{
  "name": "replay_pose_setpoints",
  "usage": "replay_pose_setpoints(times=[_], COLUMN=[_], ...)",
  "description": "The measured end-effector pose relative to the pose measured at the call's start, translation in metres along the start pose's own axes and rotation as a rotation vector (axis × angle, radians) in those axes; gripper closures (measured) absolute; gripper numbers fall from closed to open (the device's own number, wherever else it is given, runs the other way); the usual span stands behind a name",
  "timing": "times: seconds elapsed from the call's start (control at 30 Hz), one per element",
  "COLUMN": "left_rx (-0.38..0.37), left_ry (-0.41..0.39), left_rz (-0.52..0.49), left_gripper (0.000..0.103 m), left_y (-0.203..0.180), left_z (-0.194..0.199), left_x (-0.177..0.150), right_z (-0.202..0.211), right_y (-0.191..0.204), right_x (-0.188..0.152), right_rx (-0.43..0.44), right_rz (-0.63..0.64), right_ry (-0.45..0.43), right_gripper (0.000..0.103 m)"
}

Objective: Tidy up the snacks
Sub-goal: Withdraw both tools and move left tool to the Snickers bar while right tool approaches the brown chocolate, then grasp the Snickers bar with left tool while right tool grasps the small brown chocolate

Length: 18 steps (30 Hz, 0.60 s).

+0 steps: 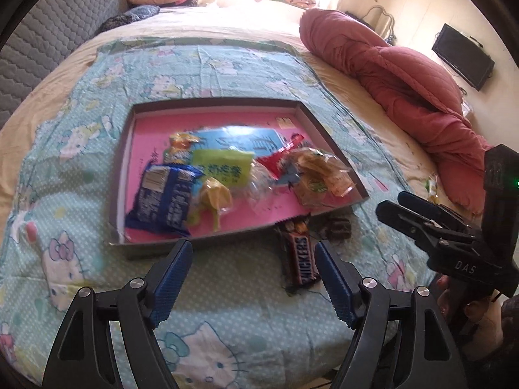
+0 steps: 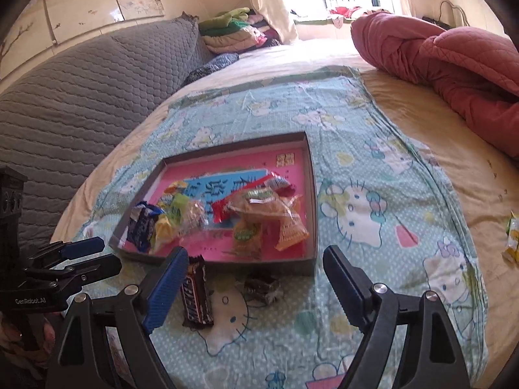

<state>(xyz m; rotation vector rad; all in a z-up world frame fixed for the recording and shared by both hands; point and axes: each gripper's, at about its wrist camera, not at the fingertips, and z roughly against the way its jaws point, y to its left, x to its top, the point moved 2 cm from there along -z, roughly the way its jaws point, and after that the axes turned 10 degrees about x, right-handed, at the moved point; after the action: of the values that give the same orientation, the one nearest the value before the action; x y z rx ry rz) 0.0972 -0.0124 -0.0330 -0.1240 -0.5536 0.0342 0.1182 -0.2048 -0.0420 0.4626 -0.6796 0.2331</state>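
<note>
A: Left gripper (image 1: 253, 278)?
B: Jaws spread wide, nothing between them, hovering low over the cartoon-cat sheet (image 1: 227, 64) on the bed (image 2: 405, 97), just short of the tray's near wall.

A: Right gripper (image 2: 256, 285)?
B: Jaws likewise released and empty, poised above the sheet near the tray's front corner. Seen from the left wrist view, side on, at the right edge of the picture.

A: Tray (image 1: 129, 149)?
B: Shallow, dark-walled, pink inside, lying flat on the sheet. Heaped toward its near half with snacks: blue packet (image 1: 165, 201) at the near left, green packet (image 1: 223, 168) behind it, red wrapper (image 1: 279, 159) further right, orange-brown crackly packets (image 2: 269, 217) by the right wall. Large light-blue flat pack (image 2: 227, 184) underneath.

A: Anything outside the tray?
B: Snickers bar (image 1: 298, 256) on the sheet, touching the tray's near wall, lying beside the left gripper's right finger. Small dark wrapped sweet (image 2: 262, 287) just beside the bar, also against the front of the tray. Yellow-green packet (image 2: 512, 236) well apart, out on the beige bed cover at the right.

A: Beyond that?
B: Rolled pink quilt (image 2: 454, 58) across the far right of the bed, grey quilted headboard (image 2: 81, 97) on the left, folded bedding (image 2: 233, 29) stacked by the window.
</note>
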Motion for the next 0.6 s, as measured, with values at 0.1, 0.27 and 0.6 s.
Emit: replay_pose_setpoints(times=[0.1,0.27,0.6], left_rx=[-0.026,-0.026,-0.032], left_ry=[0.045,0.095,0.138], left_rz=[-0.027,-0.023,0.013], left_gripper=[0.024,0.024,0.047], left_y=[-0.017,-0.033,-0.038], left_z=[-0.013,-0.039,-0.072], left_x=[-0.01,-0.016,-0.006], right_z=[-0.007,-0.005,-0.018], right_y=[-0.003,-0.011,-0.023], right_x=[-0.014,-0.024,-0.033], right_rx=[-0.027,-0.066,-0.061], right_rz=[-0.016,-0.032,-0.065], right_ry=[0.074,0.115,0.188], right_gripper=[0.019,0.019,0.019])
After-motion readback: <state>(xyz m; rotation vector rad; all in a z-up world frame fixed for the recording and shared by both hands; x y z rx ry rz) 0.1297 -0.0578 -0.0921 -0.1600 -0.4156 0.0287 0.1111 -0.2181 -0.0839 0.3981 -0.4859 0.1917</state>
